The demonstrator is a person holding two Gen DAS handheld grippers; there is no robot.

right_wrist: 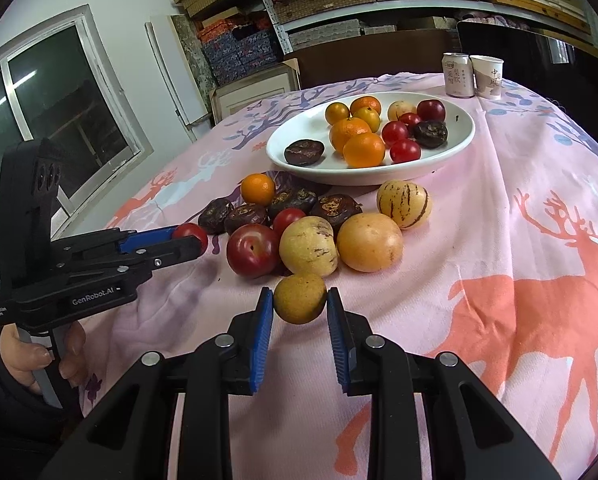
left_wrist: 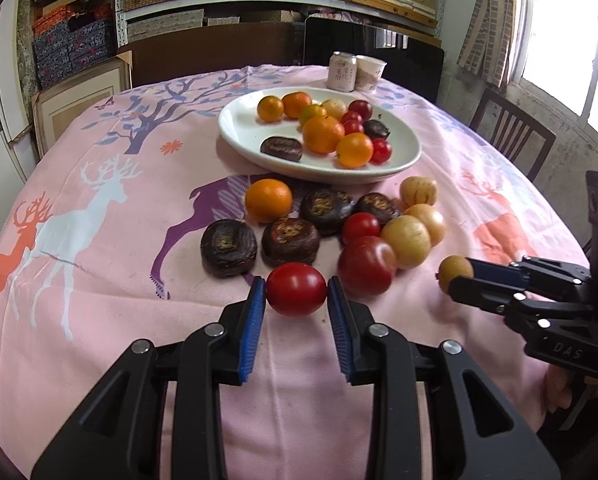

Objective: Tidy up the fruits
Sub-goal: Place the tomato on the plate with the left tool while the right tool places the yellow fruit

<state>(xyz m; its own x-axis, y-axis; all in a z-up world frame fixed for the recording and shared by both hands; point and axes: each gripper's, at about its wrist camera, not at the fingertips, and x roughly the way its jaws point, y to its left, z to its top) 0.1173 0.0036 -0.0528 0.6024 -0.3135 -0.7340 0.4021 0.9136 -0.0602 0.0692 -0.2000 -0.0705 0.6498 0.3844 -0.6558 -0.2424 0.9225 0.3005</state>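
My left gripper [left_wrist: 296, 294] is shut on a red tomato [left_wrist: 296, 289], just above the cloth at the near edge of a loose fruit pile. My right gripper [right_wrist: 300, 300] is shut on a small brown-yellow round fruit [right_wrist: 300, 298]. The pile behind holds an orange [left_wrist: 268, 200], several dark wrinkled fruits [left_wrist: 229, 247], a red plum [left_wrist: 366, 265] and yellow striped melons [left_wrist: 406, 241]. A white plate [left_wrist: 243, 128] beyond holds oranges, tomatoes and dark fruits. Each gripper shows in the other's view: the right gripper [left_wrist: 457, 280], the left gripper [right_wrist: 197, 240].
A round table with a pink deer-print cloth [left_wrist: 99, 200]. A drink can [left_wrist: 342, 71] and paper cup [left_wrist: 370, 73] stand at the far edge. Chairs [left_wrist: 511, 132] and shelves of boxes stand beyond the table.
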